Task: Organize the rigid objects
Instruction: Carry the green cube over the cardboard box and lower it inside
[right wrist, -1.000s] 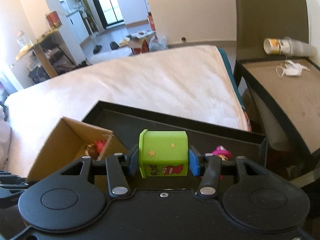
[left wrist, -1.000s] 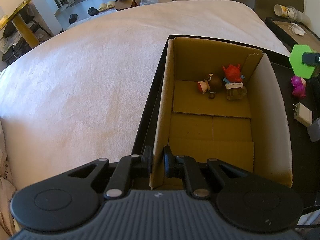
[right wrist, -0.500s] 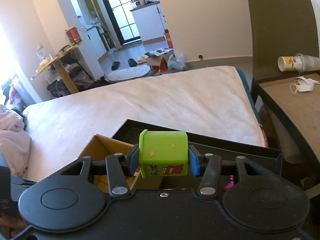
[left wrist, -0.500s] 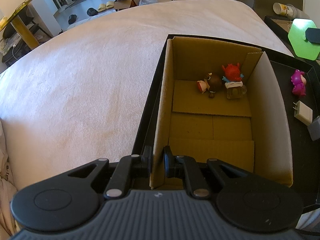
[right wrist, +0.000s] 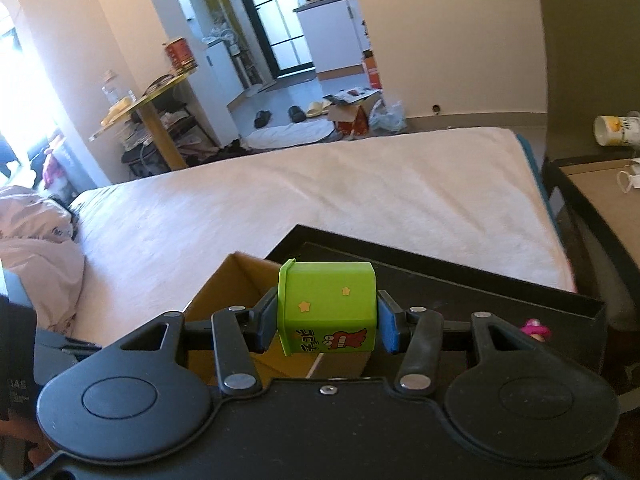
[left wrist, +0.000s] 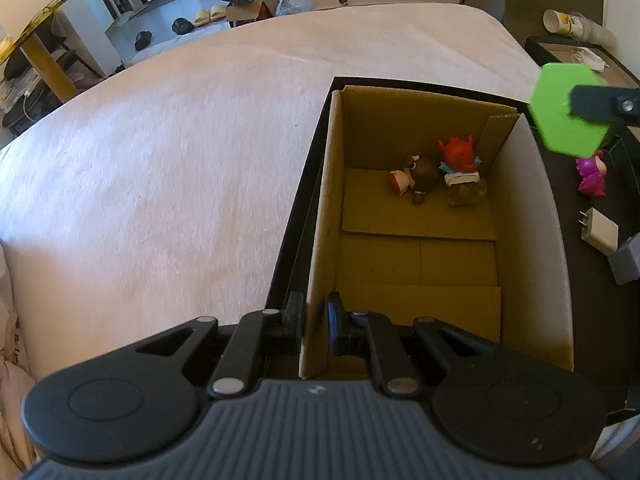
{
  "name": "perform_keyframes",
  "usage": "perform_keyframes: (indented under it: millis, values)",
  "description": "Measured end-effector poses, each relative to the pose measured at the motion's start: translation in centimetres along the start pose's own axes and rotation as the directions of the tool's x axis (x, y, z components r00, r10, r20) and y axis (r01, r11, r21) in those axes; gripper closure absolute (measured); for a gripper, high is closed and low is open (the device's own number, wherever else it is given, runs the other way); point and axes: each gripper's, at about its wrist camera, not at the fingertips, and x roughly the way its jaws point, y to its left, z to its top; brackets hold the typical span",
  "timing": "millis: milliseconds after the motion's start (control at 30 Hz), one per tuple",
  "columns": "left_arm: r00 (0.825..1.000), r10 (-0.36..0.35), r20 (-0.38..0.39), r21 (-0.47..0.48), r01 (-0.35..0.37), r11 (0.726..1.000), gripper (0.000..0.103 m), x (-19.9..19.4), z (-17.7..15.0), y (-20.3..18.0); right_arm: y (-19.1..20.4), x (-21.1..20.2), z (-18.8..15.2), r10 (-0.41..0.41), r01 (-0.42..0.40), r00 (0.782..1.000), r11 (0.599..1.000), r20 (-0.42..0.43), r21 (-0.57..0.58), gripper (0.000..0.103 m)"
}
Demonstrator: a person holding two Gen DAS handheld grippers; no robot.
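Right now the left gripper [left wrist: 314, 326] points steeply down, its fingers clamped on the near left wall of the cardboard box [left wrist: 532, 248]. The right gripper [right wrist: 327, 326] is angled less steeply and grasps a glossy green container [right wrist: 328, 312] by its flat sides, holding it in the air above the box's far right corner; it is faceted, with small yellow stars and a red cartoon creature printed on it. Inside the matte corrugated box, at the far end, lie a red spiky figurine [left wrist: 458, 156] and a brown-headed one [left wrist: 418, 174], touching. The box sits in a black tray [left wrist: 298, 216] on a pale, nubbly bed [left wrist: 160, 160]. On the tray's right lie a magenta toy [left wrist: 592, 172] and a white plug [left wrist: 600, 232]. Beyond the bed, slippers lie on the floor.
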Motion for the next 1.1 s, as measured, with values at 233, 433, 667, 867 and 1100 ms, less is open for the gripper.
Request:
perform_keyframes:
  millis: [233,433,667,867,1100]
  values:
    - [1.000,-0.006,0.009,-0.008,0.006,1.000,0.093,0.4,-0.1,0.2,2.3,1.6,-0.7,0.040,-0.042,0.998,0.998,-0.050,-0.036,0.054]
    - [1.000,-0.018,0.012,-0.007,0.018,1.000,0.093,0.5,-0.2,0.5,4.3,3.4,-1.3,0.067,-0.072,0.994,0.995,-0.088,-0.062,0.054]
    - [0.999,-0.028,0.015,-0.002,0.028,1.000,0.093,0.6,-0.2,0.7,5.9,5.4,-1.8,0.074,-0.084,0.989,0.994,-0.131,-0.073,0.054]
    - [0.999,-0.039,0.013,-0.004,0.039,0.999,0.093,0.7,-0.1,0.8,6.6,6.7,-2.7,0.070,-0.082,0.985,0.994,-0.155,-0.072,0.054]
    - [0.999,-0.051,0.007,-0.006,0.051,0.999,0.093,0.9,-0.3,1.0,7.1,8.3,-3.4,0.058,-0.065,0.985,0.997,-0.164,-0.042,0.054]
